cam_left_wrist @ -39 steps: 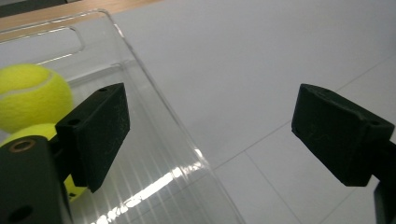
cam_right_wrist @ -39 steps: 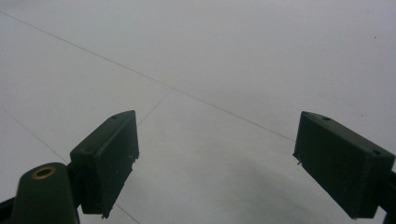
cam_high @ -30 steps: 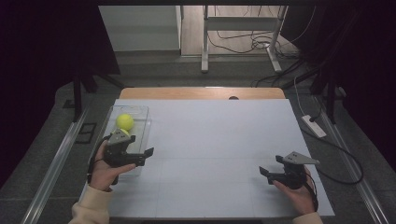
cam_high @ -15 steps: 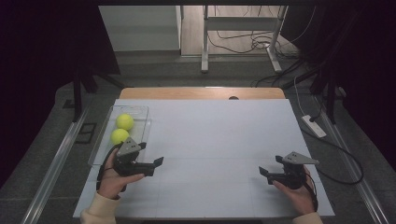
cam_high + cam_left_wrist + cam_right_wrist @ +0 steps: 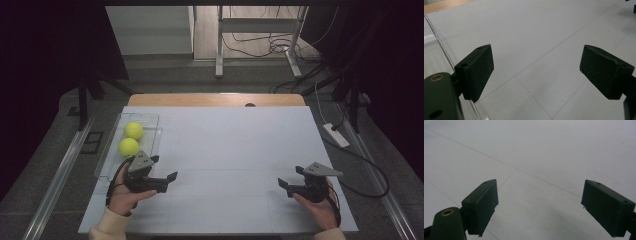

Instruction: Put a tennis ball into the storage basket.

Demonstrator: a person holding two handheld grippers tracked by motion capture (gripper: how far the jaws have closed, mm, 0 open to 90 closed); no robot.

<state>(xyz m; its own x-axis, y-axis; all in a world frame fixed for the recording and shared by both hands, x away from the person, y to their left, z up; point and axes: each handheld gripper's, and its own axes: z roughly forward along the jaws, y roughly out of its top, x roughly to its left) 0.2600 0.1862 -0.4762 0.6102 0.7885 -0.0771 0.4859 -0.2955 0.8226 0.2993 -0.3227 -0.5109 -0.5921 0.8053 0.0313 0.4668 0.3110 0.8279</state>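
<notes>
Both claws hover wide open and empty over the white counter (image 5: 235,150). The left claw (image 5: 167,176) sits just beside the clear tray (image 5: 150,118) holding two tennis balls (image 5: 133,130); the right claw (image 5: 289,180) is well apart.

I hold the left gripper (image 5: 167,176) low at my near left, jaws apart and empty; the right gripper (image 5: 286,184) mirrors it, jaws wide. Both point inward.

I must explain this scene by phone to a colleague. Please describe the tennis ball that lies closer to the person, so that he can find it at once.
Look at the white table, then at the clear plastic tray on its left edge. Two yellow-green tennis balls lie inside; the nearer tennis ball is the one closer to the person's left tool, while the other ball sits farther back.
</notes>
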